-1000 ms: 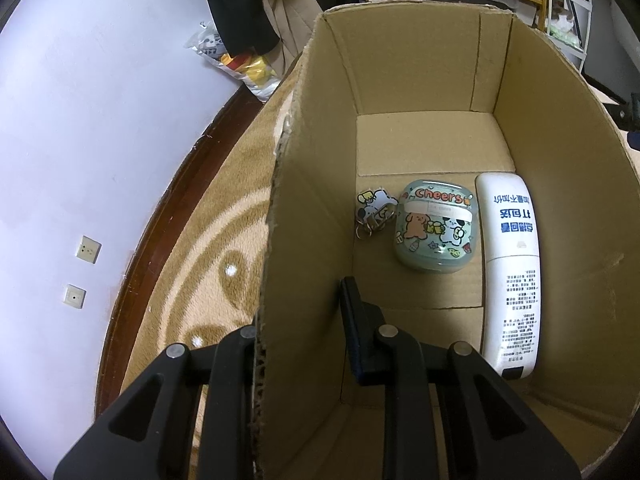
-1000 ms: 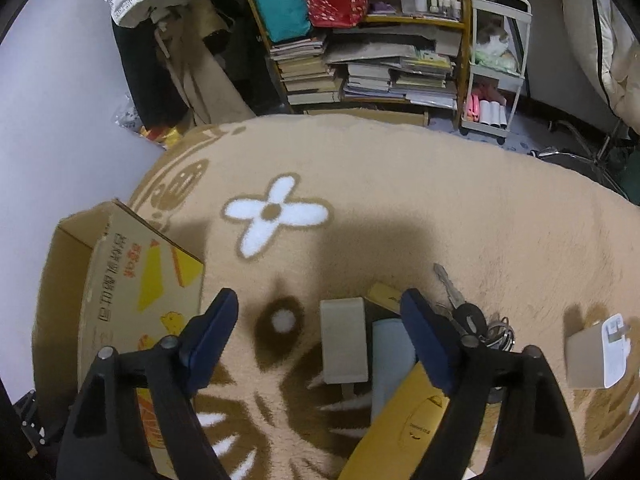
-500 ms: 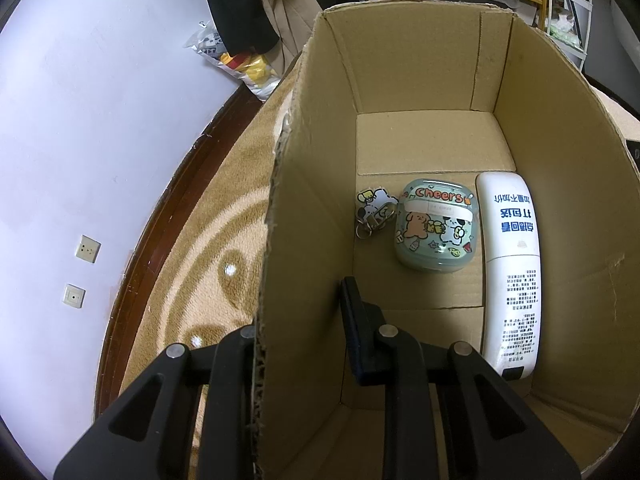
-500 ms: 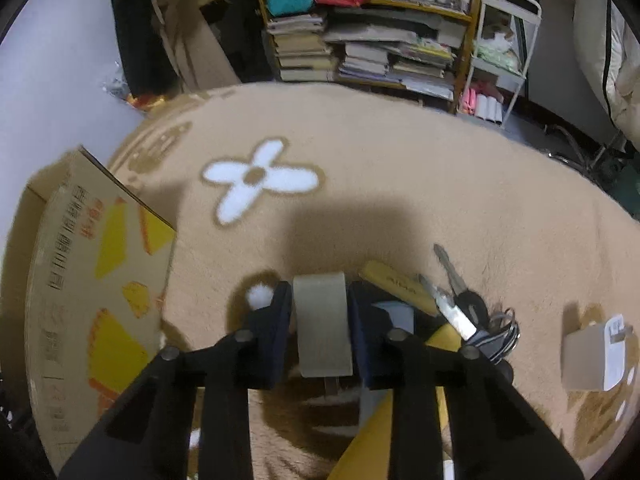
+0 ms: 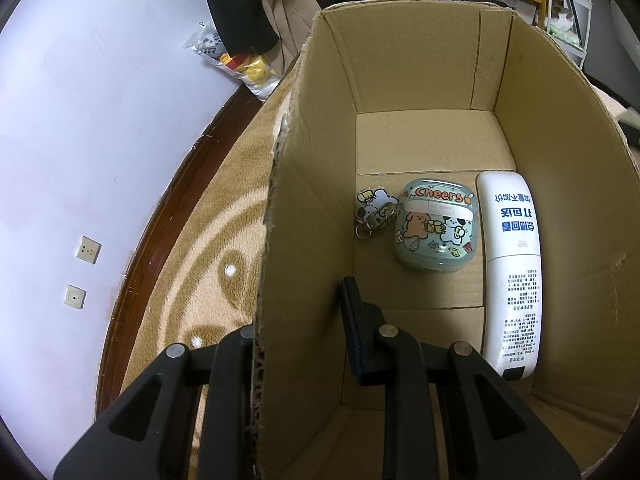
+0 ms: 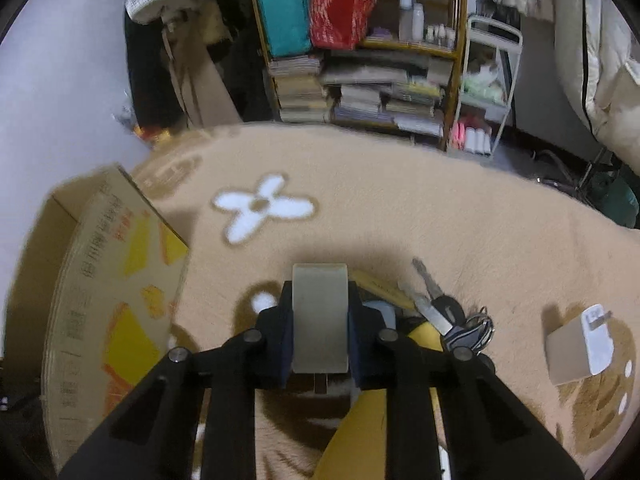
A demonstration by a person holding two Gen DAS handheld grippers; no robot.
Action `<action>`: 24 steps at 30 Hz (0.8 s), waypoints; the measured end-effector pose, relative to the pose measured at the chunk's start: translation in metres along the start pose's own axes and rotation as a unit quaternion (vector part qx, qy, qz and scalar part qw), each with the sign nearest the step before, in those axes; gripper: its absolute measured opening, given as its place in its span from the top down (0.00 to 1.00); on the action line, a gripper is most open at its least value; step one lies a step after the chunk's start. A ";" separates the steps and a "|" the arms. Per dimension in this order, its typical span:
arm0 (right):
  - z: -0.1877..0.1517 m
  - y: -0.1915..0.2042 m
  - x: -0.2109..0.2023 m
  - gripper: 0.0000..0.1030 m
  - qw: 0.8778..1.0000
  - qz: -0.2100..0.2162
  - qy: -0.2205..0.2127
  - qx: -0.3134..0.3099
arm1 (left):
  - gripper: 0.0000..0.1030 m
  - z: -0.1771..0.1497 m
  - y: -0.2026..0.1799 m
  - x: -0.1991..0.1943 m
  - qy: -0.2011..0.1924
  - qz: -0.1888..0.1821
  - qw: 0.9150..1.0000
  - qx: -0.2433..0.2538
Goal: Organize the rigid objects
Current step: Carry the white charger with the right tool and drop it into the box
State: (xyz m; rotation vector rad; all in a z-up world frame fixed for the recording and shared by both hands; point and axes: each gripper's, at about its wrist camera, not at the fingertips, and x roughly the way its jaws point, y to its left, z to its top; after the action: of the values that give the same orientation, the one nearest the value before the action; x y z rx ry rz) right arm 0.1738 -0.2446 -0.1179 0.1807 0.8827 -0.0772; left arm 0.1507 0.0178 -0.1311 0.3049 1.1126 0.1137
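My left gripper [image 5: 300, 308] is shut on the left wall of an open cardboard box [image 5: 304, 200], one finger inside and one outside. On the box floor lie a cartoon keychain charm [image 5: 374, 212], a green "cheers" case [image 5: 436, 232] and a long white device with blue print [image 5: 512, 264]. In the right wrist view my right gripper [image 6: 320, 320] is shut on a beige tape roll [image 6: 320, 312], seen edge on, above the tan rug. The same box [image 6: 112, 288] stands to its left.
Around the held roll, on the rug, lie a bunch of keys [image 6: 444, 312], a grey-blue item [image 6: 382, 312], a yellow object [image 6: 360, 432] and a white plug adapter [image 6: 580, 344]. A crowded bookshelf [image 6: 360, 80] stands behind; a white wall [image 5: 100, 120] borders the box.
The right gripper went from wide open around the tape roll to shut on it, and the view has lifted slightly. The left gripper has stayed clamped on the box wall.
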 end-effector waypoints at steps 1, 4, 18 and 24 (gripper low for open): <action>0.002 0.002 -0.009 0.77 1.000 0.009 -0.011 0.004 | 0.78 0.000 0.000 0.000 0.000 0.000 1.000 0.000; 0.008 0.012 -0.028 0.77 0.999 0.027 -0.037 0.002 | 0.78 0.000 -0.002 0.000 0.000 0.001 1.000 0.000; 0.012 0.102 -0.069 0.77 0.988 0.117 -0.077 -0.070 | 0.78 -0.001 -0.003 0.000 -0.001 0.003 1.000 0.000; -0.004 0.122 -0.061 0.77 0.986 0.114 -0.070 -0.101 | 0.78 -0.001 -0.003 -0.001 -0.001 0.002 1.000 0.000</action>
State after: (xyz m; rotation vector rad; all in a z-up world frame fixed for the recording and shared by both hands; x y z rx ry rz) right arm 0.1494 -0.1241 -0.0580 0.0840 0.7190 0.2106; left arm 0.1495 0.0145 -0.1320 0.3076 1.1104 0.1178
